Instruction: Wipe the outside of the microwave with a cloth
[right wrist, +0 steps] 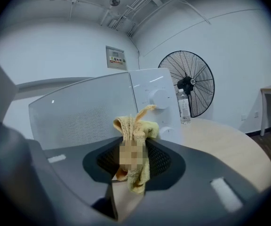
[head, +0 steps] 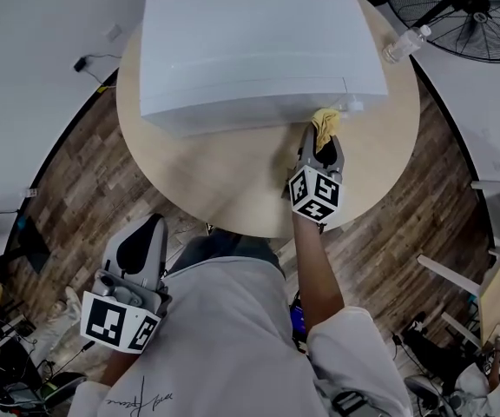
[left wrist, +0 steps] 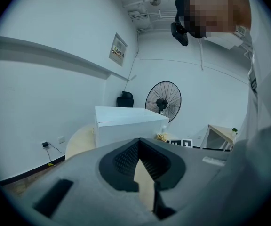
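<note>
A clear plastic water bottle (head: 404, 44) lies at the upper right of the head view, on the table's rim beside the microwave's (head: 259, 46) far corner. Behind it stands a black pedestal fan (head: 467, 11) with a wire cage. Nothing stands between the cloth (head: 325, 124) and the microwave's front. A dark chair back shows behind the oven in the left gripper view.

The round table (head: 224, 189) is pale, smooth wood, set on dark wood-plank flooring (head: 85, 172) against white walls. A notice hangs on the wall, and pipes run along the ceiling.

The microwave is a white box filling the upper centre of the head view. In the right gripper view its door has a fine dotted mesh window, and round knobs sit on the panel to the right.

The right gripper (head: 319, 139) is clenched on the cloth, a yellow, crumpled, towel-like rag. The cloth is bunched above the dark ribbed pads and sits at the lower right corner of the oven's front. The left gripper (head: 143, 243) hangs at lower left, off the table, its jaws closed on nothing.
</note>
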